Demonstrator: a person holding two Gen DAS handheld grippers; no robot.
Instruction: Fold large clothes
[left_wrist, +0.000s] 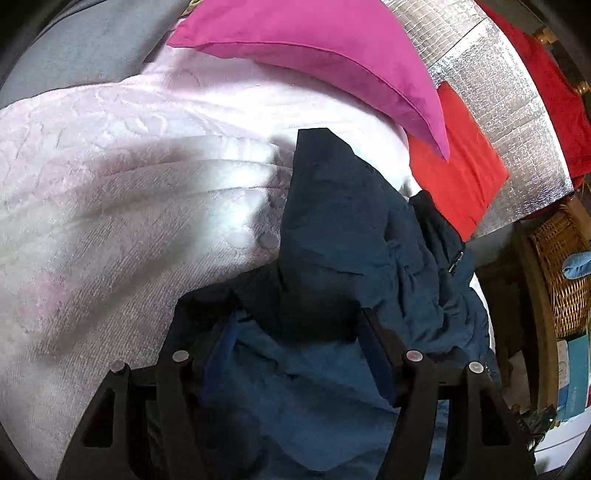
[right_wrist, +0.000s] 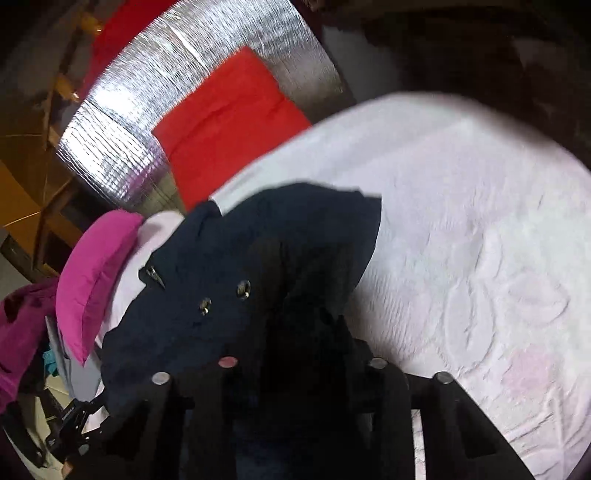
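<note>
Right now both grippers are buried in the jacket (left_wrist: 332, 229), so going from the jaws outward.

Left gripper (left_wrist: 295, 332): jaws stand well apart, navy cloth bunched between them. I can't see the pads pressing on it, so grip or loose drape, can't tell.

Right gripper (right_wrist: 299, 354): jaws set narrow, dark cloth fills the gap and hides the fingertips. I read that as pinched on the jacket, judgement only.

Jacket sits crumpled on the bedspread (left_wrist: 110, 184). In the left view it runs from the jaws up to 12 o'clock, with a zipper pull at 3. In the right view two metal snaps (right_wrist: 223, 297) show at 10 o'clock.

Step, as I judge it: getting hold of two points of the jacket to lift and spread it. No fold is made yet; the task is at an early stage.

Next move calls for a firm hold on both sides, then drawing the hands apart so the cloth goes flat on the bedspread, clear of the pink pillow (left_wrist: 314, 55) at 12.

Writing: none I can read. The zipper pull is too small, and boxes at the left view's 4 o'clock edge are blurred.
</note>
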